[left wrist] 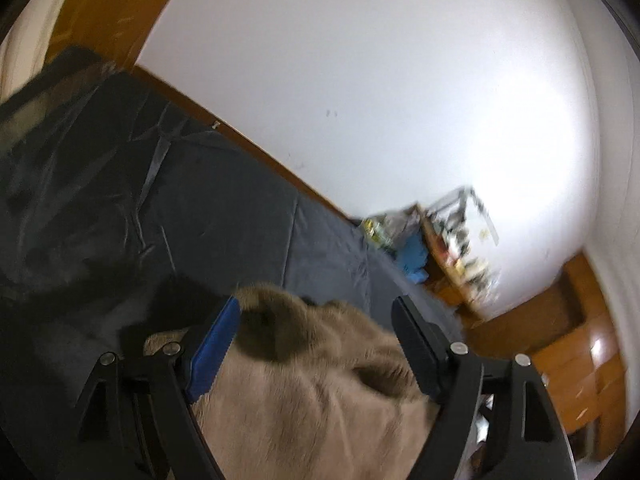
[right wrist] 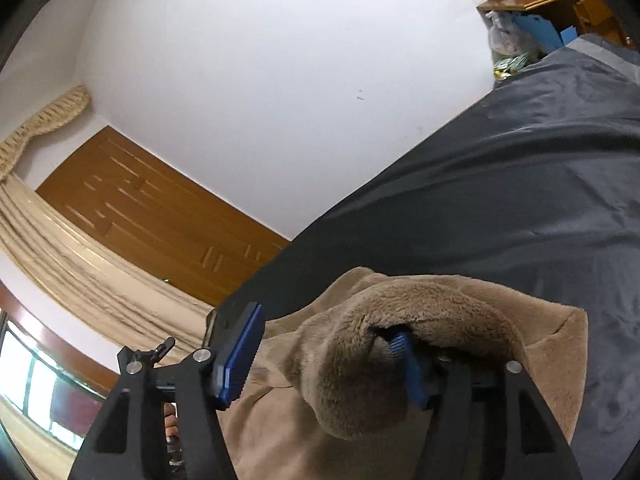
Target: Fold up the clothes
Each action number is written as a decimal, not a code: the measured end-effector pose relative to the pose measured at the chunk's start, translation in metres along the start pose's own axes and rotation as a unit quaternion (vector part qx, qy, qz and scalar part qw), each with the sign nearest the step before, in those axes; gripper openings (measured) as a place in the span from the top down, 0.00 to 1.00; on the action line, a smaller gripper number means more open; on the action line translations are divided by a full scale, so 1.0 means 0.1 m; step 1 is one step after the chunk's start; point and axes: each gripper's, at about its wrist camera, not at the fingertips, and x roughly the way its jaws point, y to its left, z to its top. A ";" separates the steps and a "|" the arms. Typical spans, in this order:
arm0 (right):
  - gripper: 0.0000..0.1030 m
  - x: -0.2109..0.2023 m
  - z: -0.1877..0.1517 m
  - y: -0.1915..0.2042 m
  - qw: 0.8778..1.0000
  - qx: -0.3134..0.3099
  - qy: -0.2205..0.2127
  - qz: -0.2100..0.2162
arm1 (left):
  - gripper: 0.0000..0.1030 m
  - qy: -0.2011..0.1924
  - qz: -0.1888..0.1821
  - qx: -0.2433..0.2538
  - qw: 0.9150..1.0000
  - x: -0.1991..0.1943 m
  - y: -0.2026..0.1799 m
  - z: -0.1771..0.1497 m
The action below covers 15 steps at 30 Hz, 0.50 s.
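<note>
The left hand-held gripper [left wrist: 316, 312] is spread wide, its blue-padded finger and its black finger well apart, clamping nothing. A tan fleece garment [left wrist: 320, 392] bulges up between the two fingers and fills the near part of the left wrist view; its fabric touches the blue pad, and whether it touches the black finger cannot be told. The garment lies on a bed covered with a dark grey sheet [left wrist: 224, 216], which stretches away to the left and far side, wrinkled there. Beyond the bed runs a brown wooden edge against a white wall [left wrist: 400, 80], and far right stands a cluttered wooden counter [left wrist: 452, 280], blurred.

The right hand-held gripper [right wrist: 324, 344] is also released, fingers wide apart. A thick fold of the same garment [right wrist: 420, 312] drapes over its right finger, so that only part of that blue pad shows under the fleece; the left pad stands bare, clear of the cloth. In the right wrist view the sheet [right wrist: 520, 200] extends far and right. A wooden door [right wrist: 152, 208] and a beige curtain [right wrist: 80, 256] are on the left.
</note>
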 end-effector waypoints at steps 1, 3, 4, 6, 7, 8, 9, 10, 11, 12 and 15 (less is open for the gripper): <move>0.37 0.01 0.00 -0.01 1.000 0.006 0.004 0.005 | 0.21 0.011 0.005 0.023 1.000 0.01 -0.07 -0.08; 0.32 0.02 -0.01 -0.05 1.000 0.021 0.013 0.018 | 0.21 0.034 0.014 0.070 0.997 0.03 -0.22 -0.23; 0.30 0.03 -0.03 -0.07 0.999 0.027 0.021 0.016 | 0.21 0.047 0.027 0.097 0.994 0.07 -0.30 -0.32; 0.30 0.05 -0.06 -0.10 0.998 0.041 0.038 0.011 | 0.21 0.075 0.052 0.152 0.984 0.16 -0.45 -0.50; 0.30 0.07 -0.07 -0.12 0.998 0.047 0.047 0.009 | 0.21 0.085 0.067 0.169 0.980 0.21 -0.50 -0.54; 0.30 0.08 -0.09 -0.14 0.997 0.054 0.055 0.007 | 0.21 0.095 0.081 0.187 0.974 0.26 -0.56 -0.59; 0.30 0.09 -0.10 -0.15 0.996 0.061 0.063 0.004 | 0.21 0.106 0.094 0.194 0.971 0.34 -0.58 -0.62; 0.30 0.10 -0.12 -0.17 0.995 0.067 0.072 0.002 | 0.21 0.117 0.107 0.202 0.966 0.42 -0.61 -0.66; 0.30 0.11 -0.13 -0.19 0.994 0.074 0.080 -0.001 | 0.21 0.125 0.110 0.200 0.966 0.47 -0.58 -0.69; 0.30 0.12 -0.15 -0.20 0.993 0.080 0.089 -0.003 | 0.21 0.132 0.113 0.195 0.965 0.55 -0.58 -0.69; 0.30 0.16 -0.18 -0.22 0.992 0.079 0.102 -0.001 | 0.21 0.131 0.119 0.168 0.970 0.71 -0.55 -0.63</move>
